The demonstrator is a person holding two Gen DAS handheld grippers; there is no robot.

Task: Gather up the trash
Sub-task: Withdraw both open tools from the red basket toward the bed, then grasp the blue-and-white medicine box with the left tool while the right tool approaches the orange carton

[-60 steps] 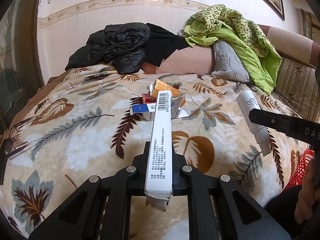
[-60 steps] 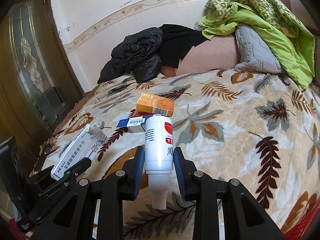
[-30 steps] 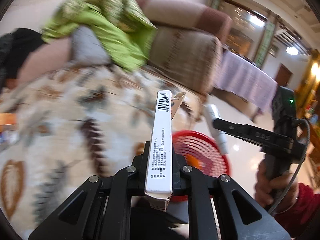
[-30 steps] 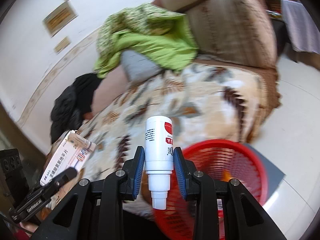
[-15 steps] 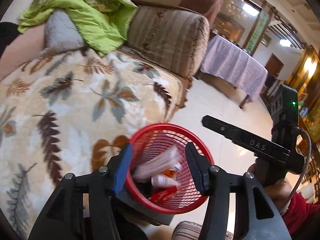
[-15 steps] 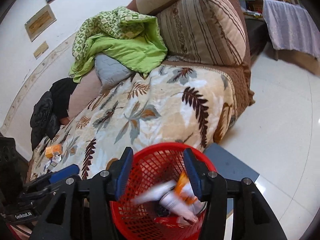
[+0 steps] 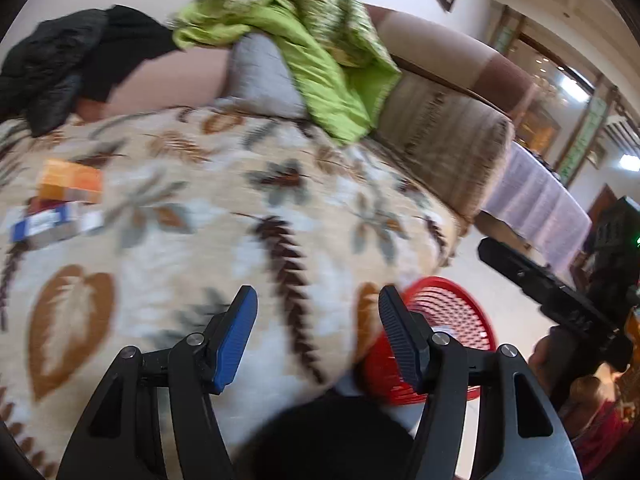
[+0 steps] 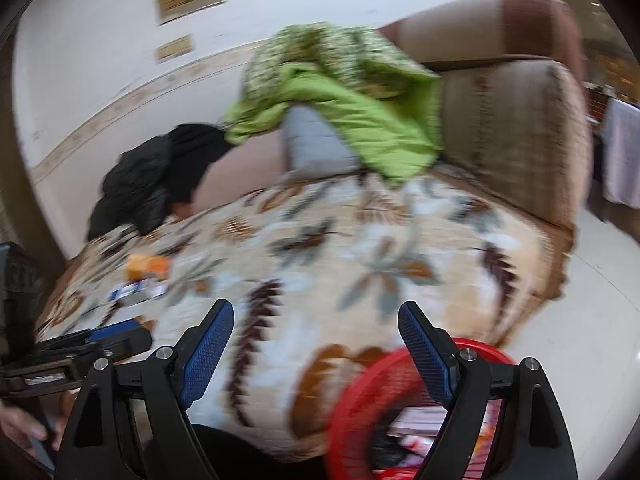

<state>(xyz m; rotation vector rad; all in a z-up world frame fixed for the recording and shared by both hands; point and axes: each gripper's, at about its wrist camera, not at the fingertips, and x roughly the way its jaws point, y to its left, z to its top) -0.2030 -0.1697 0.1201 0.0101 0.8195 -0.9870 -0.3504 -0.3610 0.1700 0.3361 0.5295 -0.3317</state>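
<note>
The leaf-print blanket (image 7: 168, 240) carries the remaining trash: an orange box (image 7: 70, 186) and a blue-and-white box (image 7: 52, 224), seemingly stacked. The red basket (image 8: 360, 412) waits below its edge. Both hands tilt downward; left gripper (image 7: 314, 336) and right gripper (image 8: 316, 354) have just been opening, empty.

I am looking over a sofa bed spread with a leaf-patterned blanket (image 7: 248, 216), and on its far left an orange box (image 7: 70, 186) is lying just behind a blue-and-white box (image 7: 52, 222), the two touching or nearly so in the blur. Along the far edge a black jacket (image 7: 44, 68) is heaped at the left, and a grey cushion (image 7: 264, 76) is sitting under a rumpled green quilt (image 7: 320, 52) toward the right. At the blanket's near right edge a red mesh basket (image 8: 384, 408) is standing on the pale tiled floor (image 8: 592, 320), with packets lying inside it.
</note>
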